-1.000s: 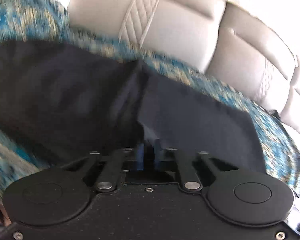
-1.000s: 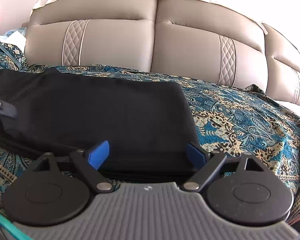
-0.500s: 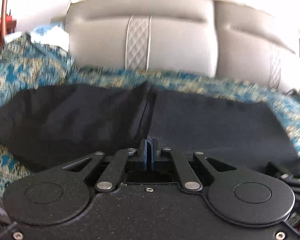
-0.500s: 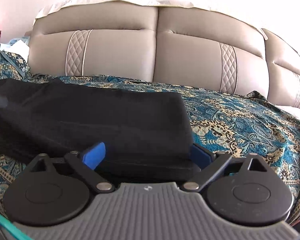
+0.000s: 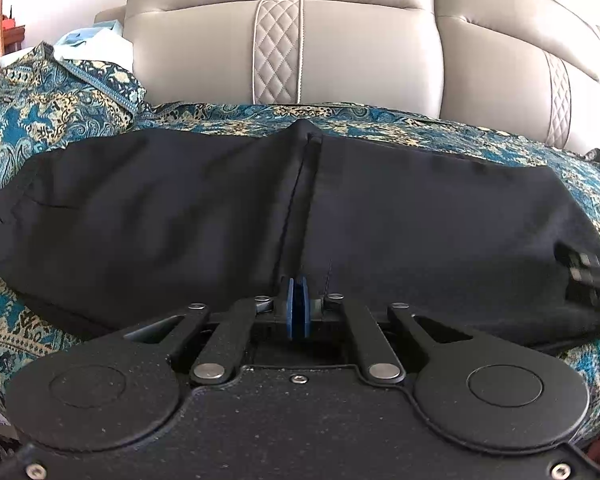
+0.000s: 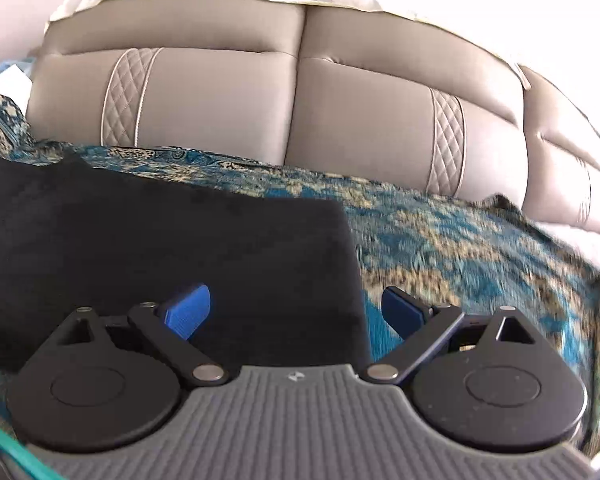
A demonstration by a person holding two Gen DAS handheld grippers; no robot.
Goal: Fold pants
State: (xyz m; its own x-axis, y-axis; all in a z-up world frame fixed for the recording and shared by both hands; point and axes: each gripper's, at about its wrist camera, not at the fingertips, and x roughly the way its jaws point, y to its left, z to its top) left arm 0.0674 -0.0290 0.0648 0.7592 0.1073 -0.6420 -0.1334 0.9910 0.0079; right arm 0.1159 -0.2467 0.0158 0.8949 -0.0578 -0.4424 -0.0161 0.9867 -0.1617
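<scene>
The left gripper (image 5: pixel 296 307) has its two blue pads pressed flat together at the near edge of the dark navy fabric pants (image 5: pixel 220 216). Whether any cloth is pinched between the pads cannot be told from this view. The right gripper (image 6: pixel 296 312) is spread wide, with one blue pad over the pants (image 6: pixel 160 248) and the other over the blue-and-gold patterned bedspread (image 6: pixel 460 248), straddling the garment's right-hand end.

The pants lie flat across the bedspread (image 5: pixel 60 104), directly ahead of both grippers, between them and the beige padded headboard (image 5: pixel 360 48). A vertical seam or fold line runs away from the left gripper's pads toward the headboard.

Step in hand, as judged: the garment is laid out lengthwise and the grippers are positioned along its near edge, ahead of a further fold.

The next move likely calls for the right gripper to settle onto the end edge and take it in, gathering all layers. Both ends should then travel together to keep the edges aligned.
</scene>
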